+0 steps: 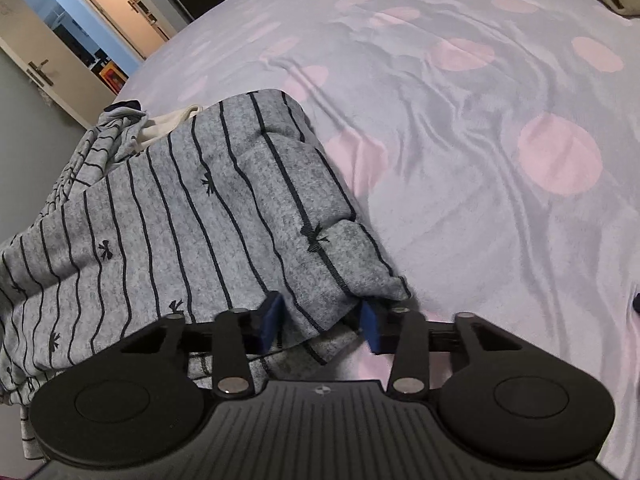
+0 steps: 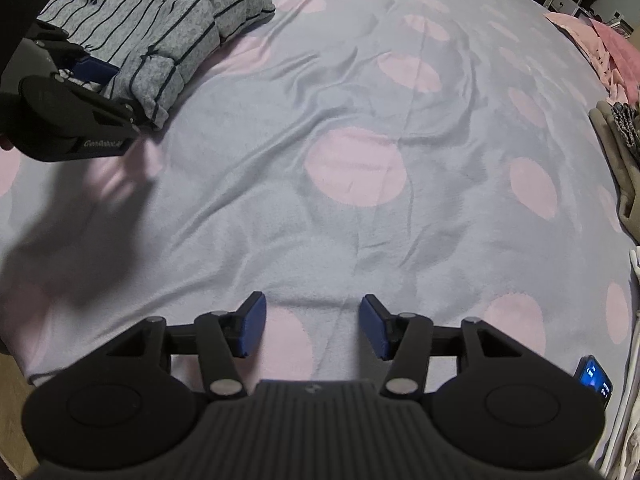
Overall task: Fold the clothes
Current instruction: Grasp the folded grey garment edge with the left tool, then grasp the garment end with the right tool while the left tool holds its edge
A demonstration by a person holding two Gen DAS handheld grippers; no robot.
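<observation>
A grey garment with thin dark stripes and small bows point(image 1: 192, 216) lies folded in a thick bundle on the bed; it also shows at the top left of the right wrist view point(image 2: 160, 20). My left gripper point(image 1: 322, 326) has its jaws apart with the bundle's near corner between the blue pads, and the pads do not press the cloth. The left gripper also shows in the right wrist view point(image 2: 108, 92). My right gripper point(image 2: 312, 326) is open and empty, just above bare bedspread, well to the right of the garment.
The bed is covered with a lilac spread with pink dots point(image 2: 356, 168). More clothes lie piled at the far right point(image 2: 616, 148) and pink ones behind point(image 2: 600, 40). A small lit device point(image 2: 596, 378) lies near the right edge. A doorway point(image 1: 100, 28) opens beyond the bed's left side.
</observation>
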